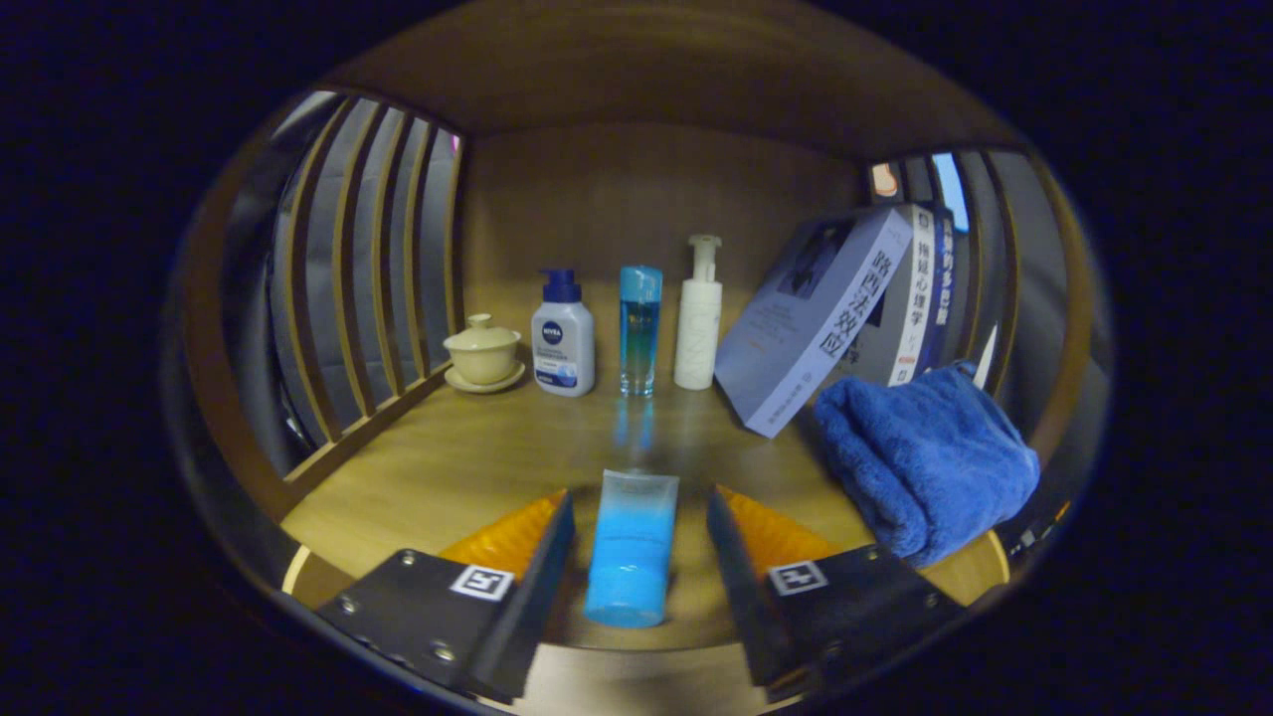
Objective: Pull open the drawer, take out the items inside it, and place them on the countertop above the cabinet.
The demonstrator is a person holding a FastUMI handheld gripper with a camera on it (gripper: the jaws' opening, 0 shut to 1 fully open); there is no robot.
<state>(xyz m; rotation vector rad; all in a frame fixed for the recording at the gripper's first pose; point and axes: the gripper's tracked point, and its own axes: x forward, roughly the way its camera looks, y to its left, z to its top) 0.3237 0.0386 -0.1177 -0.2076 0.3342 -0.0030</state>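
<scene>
The hand-held gripper (636, 517) stands spread wide, and a light blue plastic squeeze tube (631, 557) lies flat on the wooden counter (467, 467) between its fingers, touched by neither. Beyond it, along the back wall, stand a cream lidded teacup on a saucer (483, 353), a white pump bottle with a dark blue top (563, 338), a tall clear blue bottle (639, 328) and a slim white pump bottle (698, 318). Leaning books (825, 318) and a folded blue towel (925, 462) sit to the right.

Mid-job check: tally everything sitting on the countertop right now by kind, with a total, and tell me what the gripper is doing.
Bottles: 3
Blue tube: 1
Lidded cup on saucer: 1
Books: 2 leaning; maybe more behind, unclear
Blue towel: 1
Total: 8
Gripper: open, fingers either side of the tube, not touching it.
</scene>
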